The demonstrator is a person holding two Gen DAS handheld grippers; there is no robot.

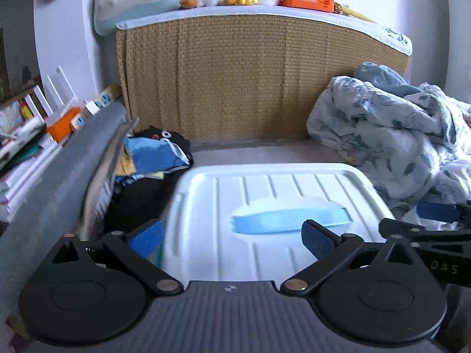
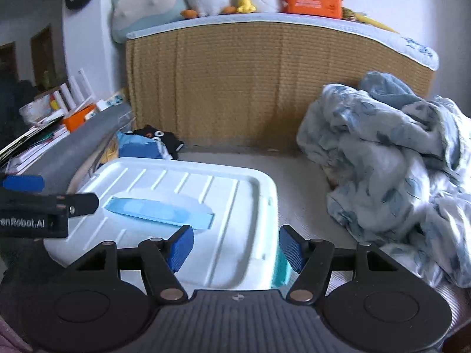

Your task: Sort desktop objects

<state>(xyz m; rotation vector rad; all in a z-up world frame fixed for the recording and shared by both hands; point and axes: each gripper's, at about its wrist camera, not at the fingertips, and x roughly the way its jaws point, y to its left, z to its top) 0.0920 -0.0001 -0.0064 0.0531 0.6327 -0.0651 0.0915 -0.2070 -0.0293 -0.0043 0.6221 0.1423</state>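
White plastic box (image 1: 273, 214) sits lidded on the bed (image 2: 300, 176), so both hand-held grippers, left (image 1: 232, 238) and right (image 2: 237, 248), hover wide apart over it, holding nothing.

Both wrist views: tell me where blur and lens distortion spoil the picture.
Left wrist view: the near left corner of the white ribbed plastic lid smears with motion blur; the woven tan headboard bows from the fisheye. Right wrist view: the crumpled blue-and-white blanket is softly blurred, the headboard's top edge curves, and dark vignetting fills the corners.
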